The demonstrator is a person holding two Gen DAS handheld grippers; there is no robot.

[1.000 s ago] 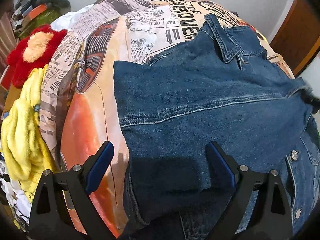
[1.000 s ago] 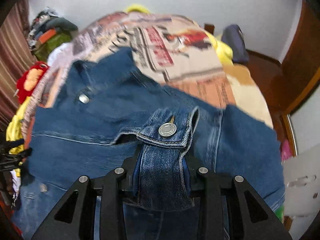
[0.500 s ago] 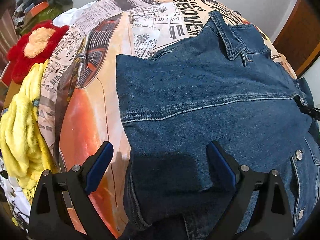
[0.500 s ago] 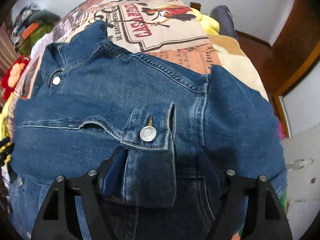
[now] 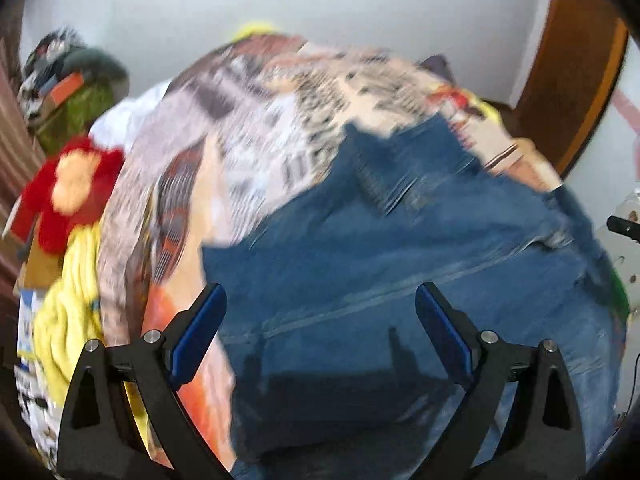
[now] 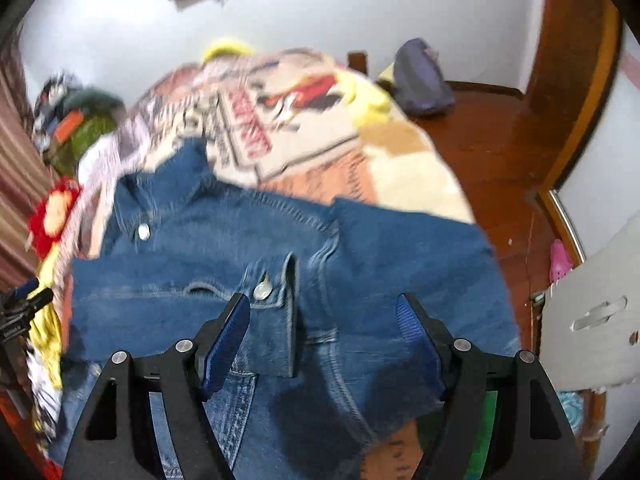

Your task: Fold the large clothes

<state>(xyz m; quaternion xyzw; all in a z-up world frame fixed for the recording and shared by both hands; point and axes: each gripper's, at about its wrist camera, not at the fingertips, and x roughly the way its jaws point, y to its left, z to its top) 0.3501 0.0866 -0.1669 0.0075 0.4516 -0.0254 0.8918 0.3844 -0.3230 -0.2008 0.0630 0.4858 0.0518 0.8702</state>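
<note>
A blue denim jacket (image 5: 400, 264) lies spread on a bed with a newspaper-print cover (image 5: 248, 128); this view is blurred. My left gripper (image 5: 320, 292) hangs open above the jacket's left part, with nothing between its fingers. In the right wrist view the jacket (image 6: 400, 248) has one sleeve folded across it, and the sleeve's buttoned cuff (image 6: 272, 280) rests on top. My right gripper (image 6: 323, 300) stands open above that cuff, its blue pads (image 6: 224, 340) clear of the cloth. The left gripper (image 6: 24, 300) shows at the left edge of that view.
Red and yellow plush fabric (image 5: 72, 192) and a pile of clothes (image 5: 68, 80) lie left of the bed. To the right are a wooden floor (image 6: 500, 140), a purple bag (image 6: 420, 76), a wooden door frame (image 6: 580, 80) and a white board (image 6: 592, 312).
My right gripper opened and let go of the sleeve cuff, which now lies on the jacket. Both grippers have lifted and pulled back, so more of the bed and room shows.
</note>
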